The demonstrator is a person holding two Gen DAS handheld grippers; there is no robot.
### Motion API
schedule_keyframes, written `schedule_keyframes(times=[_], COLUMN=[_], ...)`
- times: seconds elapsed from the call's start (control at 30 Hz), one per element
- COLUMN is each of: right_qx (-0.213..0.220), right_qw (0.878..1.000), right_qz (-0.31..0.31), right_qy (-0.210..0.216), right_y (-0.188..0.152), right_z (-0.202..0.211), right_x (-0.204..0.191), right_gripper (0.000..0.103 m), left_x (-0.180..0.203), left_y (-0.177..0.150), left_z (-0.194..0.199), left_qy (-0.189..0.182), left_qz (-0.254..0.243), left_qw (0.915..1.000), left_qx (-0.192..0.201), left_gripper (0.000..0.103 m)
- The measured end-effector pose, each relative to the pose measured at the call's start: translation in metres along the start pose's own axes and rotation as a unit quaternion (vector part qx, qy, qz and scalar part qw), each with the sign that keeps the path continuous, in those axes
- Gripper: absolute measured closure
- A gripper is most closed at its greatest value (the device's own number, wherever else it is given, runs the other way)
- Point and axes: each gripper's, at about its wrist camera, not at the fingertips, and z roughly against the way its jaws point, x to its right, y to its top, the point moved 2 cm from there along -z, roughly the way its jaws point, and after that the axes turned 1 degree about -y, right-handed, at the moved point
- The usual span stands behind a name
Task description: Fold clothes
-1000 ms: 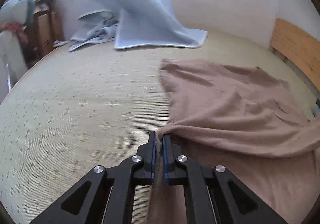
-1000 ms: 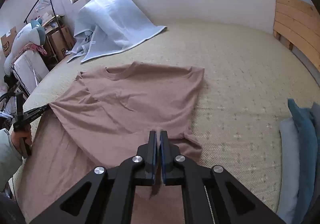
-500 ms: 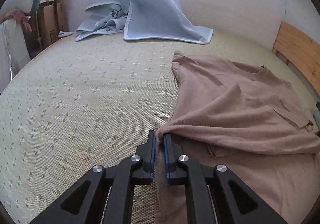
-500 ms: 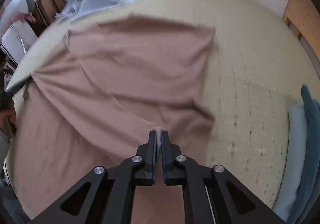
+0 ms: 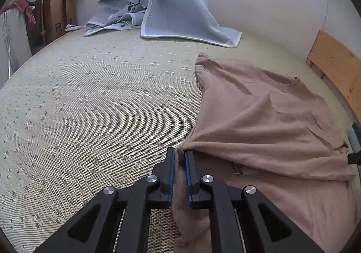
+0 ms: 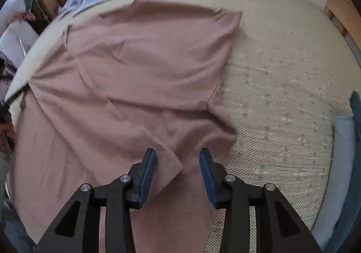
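One brown T-shirt (image 5: 266, 122) is lying spread on the woven bed mat (image 5: 90, 106). The left tool (image 5: 179, 158) is clamping its edge; the right tool (image 6: 177, 160) is standing apart above it. No writing is legible.

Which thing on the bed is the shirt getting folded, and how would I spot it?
Look at the big woven bed mat. The brown T-shirt lies spread on it, one edge pinched in the left gripper. Unlike the pale blue blanket heaped by the wall, it is dusty pinkish-brown with a round neckline.
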Motion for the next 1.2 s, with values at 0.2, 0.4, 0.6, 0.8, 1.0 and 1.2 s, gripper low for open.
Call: schedule_keyframes(times=[0.2,0.4,0.6,0.8,1.0,1.2], right_qx=[0.042,-0.028,0.009,0.09,0.04,0.017], right_qw=[0.995,0.987,0.985,0.99,0.978,0.975], right_qz=[0.068,0.079,0.056,0.091,0.155,0.202], right_qy=[-0.058,-0.134,-0.16,0.068,0.133,0.085], right_y=[0.017,0.049,0.089,0.181,0.255,0.286], right_z=[0.027,0.019,0.05,0.042,-0.05,-0.106], right_x=[-0.03,-0.025,-0.051,-0.186,-0.302,-0.34], right_gripper=[0.102,0.101,0.07,0.045,0.046,0.046], left_x=[-0.01,-0.013,-0.025,-0.029,-0.038,-0.035], left_y=[-0.005,-0.008,-0.011,-0.013,-0.015,-0.013], left_z=[0.003,0.006,0.005,0.008,0.011,0.008], left_qy=[-0.036,-0.053,-0.095,-0.125,-0.144,-0.149], left_qz=[0.025,0.036,0.071,0.086,0.109,0.103], left_qw=[0.999,0.998,0.9929,0.9884,0.9834,0.9834], left_qx=[-0.001,0.0,-0.002,0.008,0.02,0.011], left_gripper=[0.097,0.097,0.097,0.097,0.099,0.099])
